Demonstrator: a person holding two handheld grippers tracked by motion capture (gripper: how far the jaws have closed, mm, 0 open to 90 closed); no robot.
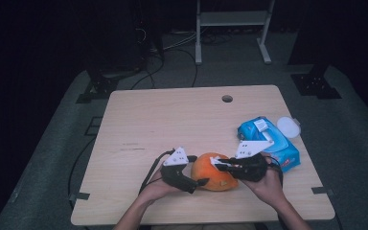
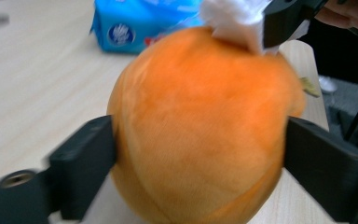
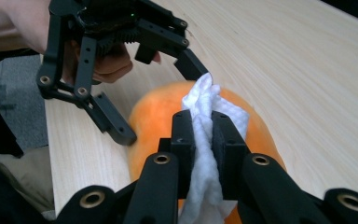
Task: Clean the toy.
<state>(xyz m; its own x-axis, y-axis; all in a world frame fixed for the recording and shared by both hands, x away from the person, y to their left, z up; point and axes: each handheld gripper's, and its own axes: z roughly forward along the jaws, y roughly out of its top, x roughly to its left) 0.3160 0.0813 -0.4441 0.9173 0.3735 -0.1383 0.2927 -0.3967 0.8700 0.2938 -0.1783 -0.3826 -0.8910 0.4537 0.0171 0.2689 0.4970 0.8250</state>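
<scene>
A round orange plush fruit (image 1: 213,175) lies near the table's front edge. My left gripper (image 1: 199,170) stands wide around it from the left, one jaw on each side. In the left gripper view the fruit (image 2: 200,130) sits between the two black jaws of that gripper (image 2: 198,140), whose pads sit at its sides without denting it. My right gripper (image 3: 200,135) is shut on a crumpled white wipe (image 3: 205,107), which rests on top of the fruit (image 3: 154,116). In the high view the right gripper (image 1: 216,164) comes in from the right.
A blue pack of wet wipes (image 1: 268,141) lies just right of the fruit, with a white round lid (image 1: 287,127) beside it. The wooden table (image 1: 172,120) has a cable hole (image 1: 227,98) near its far edge. Dark floor and cables surround the table.
</scene>
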